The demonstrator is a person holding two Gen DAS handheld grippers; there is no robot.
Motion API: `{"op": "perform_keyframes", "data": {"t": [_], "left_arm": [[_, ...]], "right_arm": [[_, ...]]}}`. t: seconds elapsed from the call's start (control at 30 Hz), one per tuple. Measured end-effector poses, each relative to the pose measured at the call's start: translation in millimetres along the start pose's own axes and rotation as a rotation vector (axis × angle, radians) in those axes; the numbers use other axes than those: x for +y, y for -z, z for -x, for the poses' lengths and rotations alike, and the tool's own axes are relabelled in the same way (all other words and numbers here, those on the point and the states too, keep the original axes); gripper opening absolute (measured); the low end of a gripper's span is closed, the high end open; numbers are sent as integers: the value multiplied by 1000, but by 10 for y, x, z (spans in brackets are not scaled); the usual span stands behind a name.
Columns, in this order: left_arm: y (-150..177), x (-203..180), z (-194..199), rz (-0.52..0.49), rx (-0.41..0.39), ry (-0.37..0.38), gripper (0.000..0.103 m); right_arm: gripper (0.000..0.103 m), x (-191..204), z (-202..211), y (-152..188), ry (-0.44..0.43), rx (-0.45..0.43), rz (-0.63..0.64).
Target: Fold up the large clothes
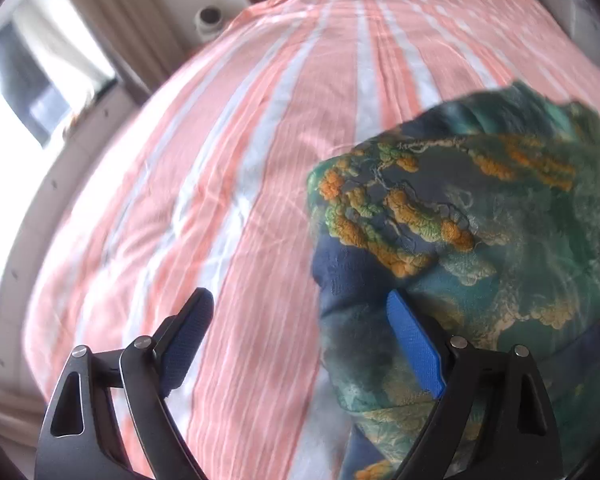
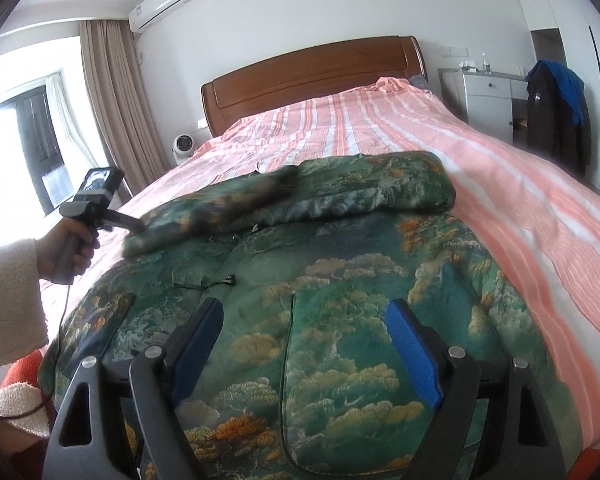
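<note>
Mid-fold: both grippers released, jacket on the bed, sleeve laid across it.

Left wrist view: left gripper (image 1: 300,340) has its jaws spread wide and holds nothing. The green printed jacket (image 1: 480,240) lies to its right on the striped bedsheet (image 1: 220,160). The right pad (image 1: 414,344) sits against the jacket's near-left edge; contact looks likely but I can't confirm it.
Right wrist view: right gripper (image 2: 304,352) is also released, hovering over the jacket's near hem, jaws straddling the centre seam. The folded sleeve (image 2: 300,196) lies crosswise on the jacket, long axis running left-right, on the headboard (image 2: 312,76) side of the body. The left hand (image 2: 66,248) holds its gripper at the sleeve's left end, so the left arm is nearer the sleeve and the right is nearer the hem.
</note>
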State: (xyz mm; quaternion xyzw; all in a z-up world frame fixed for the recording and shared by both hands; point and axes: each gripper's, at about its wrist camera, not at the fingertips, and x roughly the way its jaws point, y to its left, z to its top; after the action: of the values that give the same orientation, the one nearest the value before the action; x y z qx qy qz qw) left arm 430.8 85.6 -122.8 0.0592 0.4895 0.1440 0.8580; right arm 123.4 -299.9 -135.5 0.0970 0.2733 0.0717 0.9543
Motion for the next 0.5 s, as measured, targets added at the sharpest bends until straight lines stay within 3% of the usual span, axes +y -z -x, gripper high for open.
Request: {"op": "perform_keyframes", "data": {"t": [0.07, 0.17, 0.27, 0.4, 0.43, 0.5], "left_arm": [[4, 43, 109, 13, -23, 62, 89], [27, -79, 393, -59, -110, 82, 89], [-70, -294, 611, -137, -178, 100, 96], [-67, -632, 473, -268, -142, 62, 98], [-19, -708, 457, -286, -126, 51, 94], [-1, -835, 474, -287, -141, 88, 92]], "right_arm": [[83, -26, -34, -1, -5, 12, -15], [83, -43, -61, -13, -11, 13, -29], [83, -26, -54, -11, -11, 8, -21], [83, -17, -55, -9, -9, 11, -19], [83, -15, -56, -7, -8, 14, -19], [83, -11, -44, -2, -10, 14, -18]]}}
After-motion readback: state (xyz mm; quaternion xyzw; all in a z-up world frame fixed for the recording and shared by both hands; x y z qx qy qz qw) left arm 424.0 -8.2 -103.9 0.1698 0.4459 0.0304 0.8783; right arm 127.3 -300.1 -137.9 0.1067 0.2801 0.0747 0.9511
